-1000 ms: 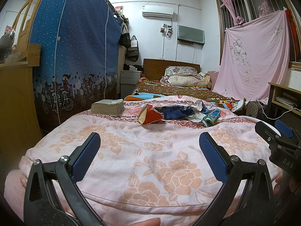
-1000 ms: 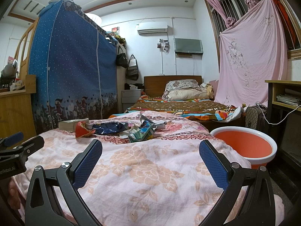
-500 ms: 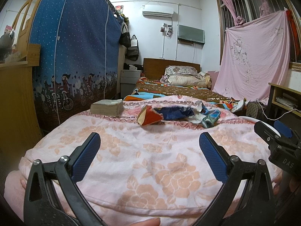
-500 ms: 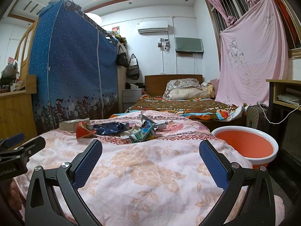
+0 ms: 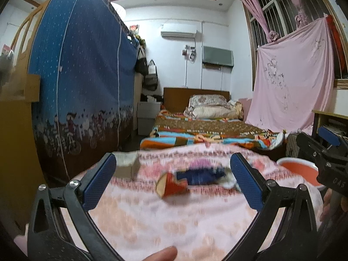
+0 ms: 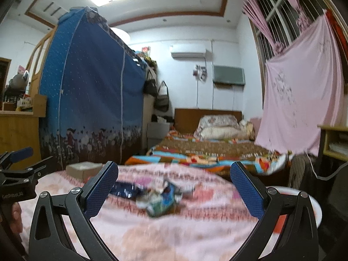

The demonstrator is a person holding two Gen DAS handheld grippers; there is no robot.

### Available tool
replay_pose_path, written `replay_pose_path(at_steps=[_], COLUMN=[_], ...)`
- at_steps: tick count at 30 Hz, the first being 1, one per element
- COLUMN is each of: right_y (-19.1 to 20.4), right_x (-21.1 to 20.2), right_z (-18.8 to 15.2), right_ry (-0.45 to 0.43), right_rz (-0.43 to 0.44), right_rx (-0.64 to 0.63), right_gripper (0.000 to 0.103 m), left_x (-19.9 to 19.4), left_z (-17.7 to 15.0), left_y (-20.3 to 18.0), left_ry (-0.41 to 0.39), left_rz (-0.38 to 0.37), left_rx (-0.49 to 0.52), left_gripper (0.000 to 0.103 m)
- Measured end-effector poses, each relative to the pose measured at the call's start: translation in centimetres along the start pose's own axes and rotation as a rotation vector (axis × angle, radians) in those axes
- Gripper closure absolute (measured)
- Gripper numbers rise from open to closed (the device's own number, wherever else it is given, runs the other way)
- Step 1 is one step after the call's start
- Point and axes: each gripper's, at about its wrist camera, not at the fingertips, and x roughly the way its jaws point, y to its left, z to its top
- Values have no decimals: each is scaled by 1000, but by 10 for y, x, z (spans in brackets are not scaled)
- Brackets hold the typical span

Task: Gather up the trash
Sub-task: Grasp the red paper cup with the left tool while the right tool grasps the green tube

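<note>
Between the wide-spread fingers of your left tongs lies the nearest piece of trash, a red wrapper on the pink flowered blanket, with a dark blue wrapper just behind it; both are blurred, so judge the gap with care. Your right tongs also stand wide and hold nothing; between their fingers sits a crumpled green and blue packet, and the dark blue wrapper lies just beside their left finger. None of the trash is touched yet; it rests in a loose heap ahead of both tongs, in the middle of the blanket.

To do this step well, take one piece per tong; bring the left down over the red wrapper and the right over the green packet, so the two do not cross. Come in low and level, with one finger on each side of the piece; close only when the wrapper sits well between the pads, or you will likely pinch the blanket instead. These wrappers look thin and light; a slow, firm close should hold them.

Left of the left tongs stands a small box that does not seem to be trash; leave it. Right of the right tongs, below the bed edge, waits the orange basin; it is probably where the pieces go.
</note>
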Motion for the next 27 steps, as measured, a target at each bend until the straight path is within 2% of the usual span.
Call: replay_pose_path(at_steps=[5,9,14,20,23,27], right_y=[-7,-12,-17,-16,-15,-14], right_x=[23,46,87,111,120,132], right_z=[12,14,4,-9,-15,-27], right_ry=[-36,-17,120,270,346,462], right_rz=[37,57,103,119,137,168], right_rx=[-10,-10,-12,-13,-13,-6], right_gripper=[0,0,0,0,0,0], left_x=[14,31,59,88,100,114], left_z=[13,14,7,-10,-15,-22], left_y=[2,3,4,5,4,5], left_ry=[-41,-5,122,286,349,429], left_rz=[12,12,1,-12,-23,-31], left_rx=[-5,5,-5,-22,-30,-35], left_gripper=[11,11,12,13,17,28])
